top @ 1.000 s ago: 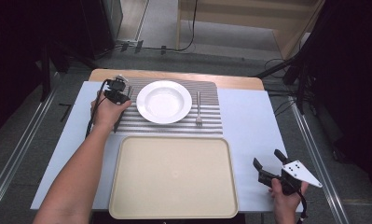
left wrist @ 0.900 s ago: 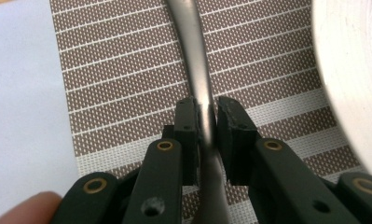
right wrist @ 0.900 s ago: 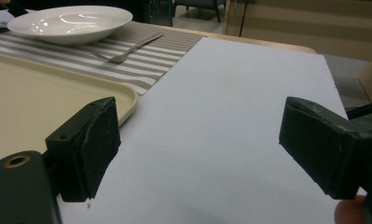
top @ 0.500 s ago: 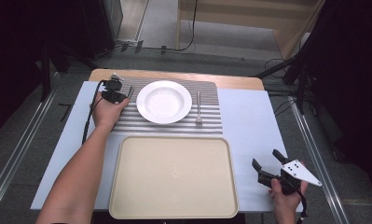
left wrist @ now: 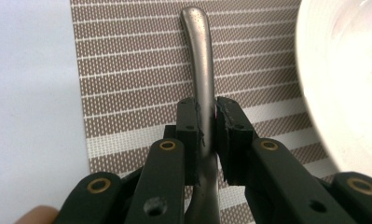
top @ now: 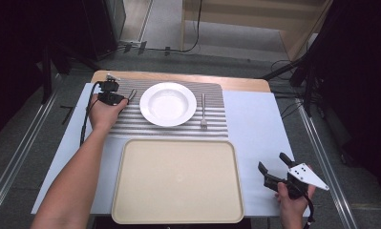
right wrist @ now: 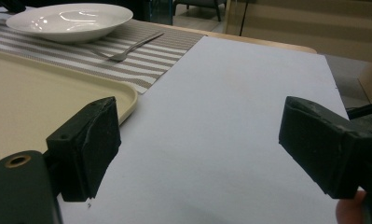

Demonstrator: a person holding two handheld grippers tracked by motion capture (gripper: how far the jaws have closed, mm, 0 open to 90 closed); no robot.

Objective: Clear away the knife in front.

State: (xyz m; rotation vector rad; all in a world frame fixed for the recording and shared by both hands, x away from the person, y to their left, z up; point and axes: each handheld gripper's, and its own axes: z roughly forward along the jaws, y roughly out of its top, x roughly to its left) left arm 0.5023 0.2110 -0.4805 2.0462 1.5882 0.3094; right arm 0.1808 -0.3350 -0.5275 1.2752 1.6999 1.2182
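Left gripper (left wrist: 207, 128): jaws just closed onto a metal utensil handle (left wrist: 201, 60), pads pressing both its sides.
Utensil handle: lies on the striped placemat (top: 131, 125), just left of the white plate (top: 167, 103).
Right gripper (top: 273, 172): jaws wide apart, holding nothing, over the pale table cover (top: 255, 121) near the tray's (top: 178, 179) right corner.
Fork (top: 203, 112): on the placemat, right of the plate.

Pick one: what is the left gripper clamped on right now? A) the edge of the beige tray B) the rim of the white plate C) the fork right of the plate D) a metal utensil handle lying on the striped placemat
D: in the left gripper view the left gripper has its pads pressed on both sides of a metal utensil handle that lies on the striped placemat, beside the white plate.
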